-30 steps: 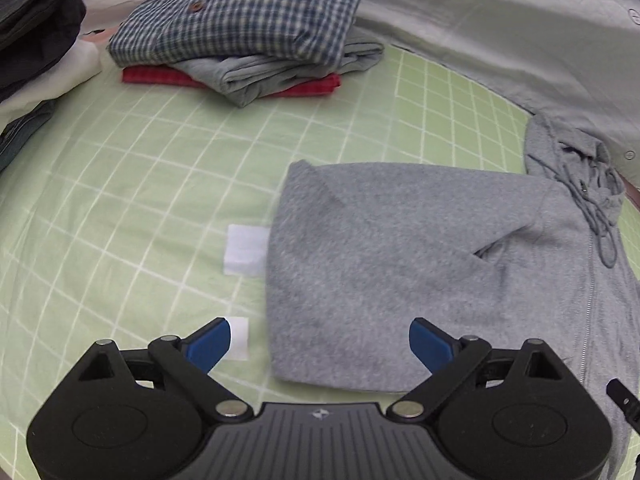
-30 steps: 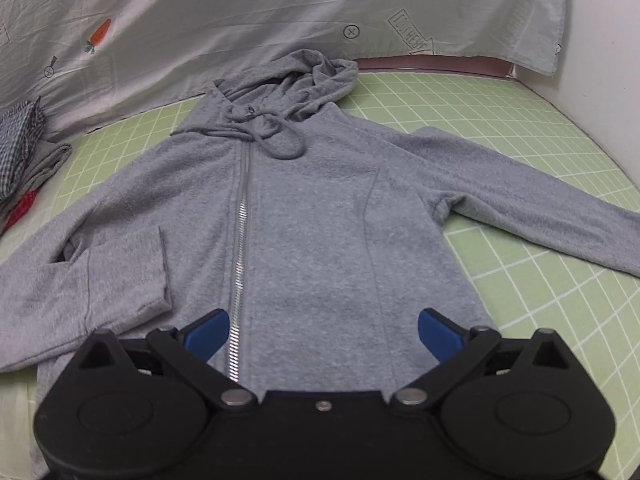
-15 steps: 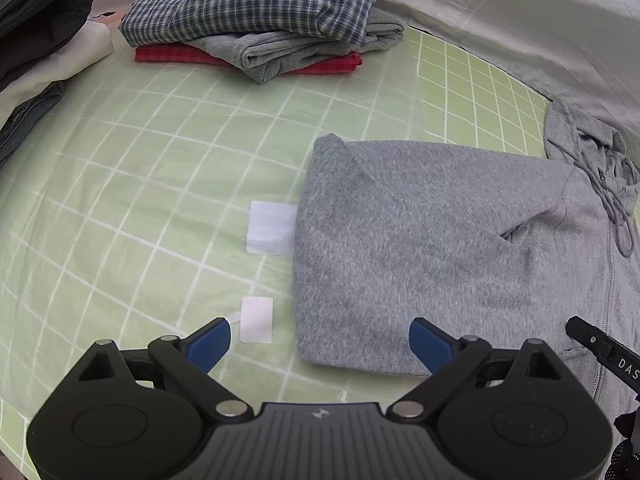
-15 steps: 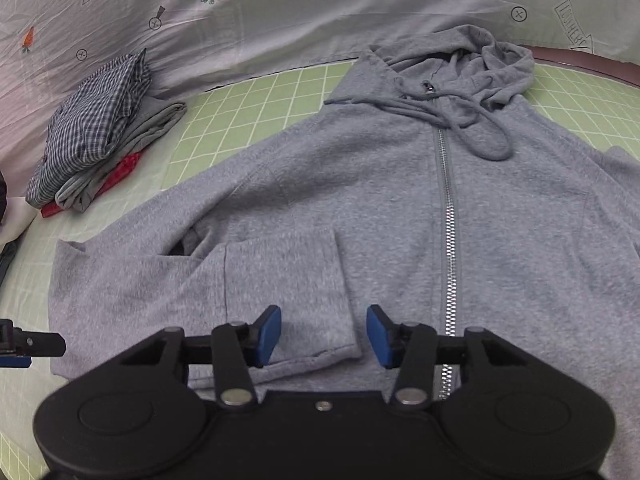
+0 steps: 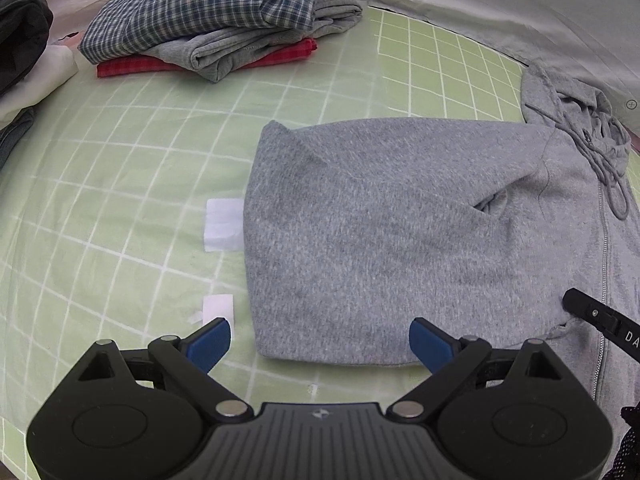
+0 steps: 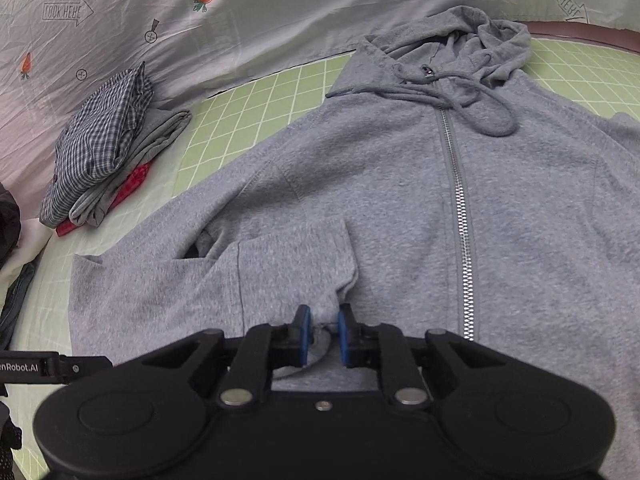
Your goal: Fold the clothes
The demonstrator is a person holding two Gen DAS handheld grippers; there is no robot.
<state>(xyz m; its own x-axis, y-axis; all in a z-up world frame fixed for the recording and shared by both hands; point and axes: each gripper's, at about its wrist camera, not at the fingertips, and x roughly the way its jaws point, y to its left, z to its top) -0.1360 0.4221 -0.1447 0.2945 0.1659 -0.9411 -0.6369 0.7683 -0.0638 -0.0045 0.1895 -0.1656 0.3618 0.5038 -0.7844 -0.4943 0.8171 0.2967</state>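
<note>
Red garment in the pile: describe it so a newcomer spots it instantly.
On the green grid mat, find the folded stack by the white sheet. The red garment lies at the bottom, under the grey one and the checked shirt: the only red piece, just its edge showing.

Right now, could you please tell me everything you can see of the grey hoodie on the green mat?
The grey hoodie is a heathered, fleecy-looking knit with a silver zipper closed up the front, a rumpled hood and loose drawstrings. It lies flat, face up, on the green grid mat. One sleeve is folded back across the body, its cuff bunched between the blue pads of the right gripper, whose jaws are closing on it. The left gripper hovers open over the folded sleeve's edge.
</note>
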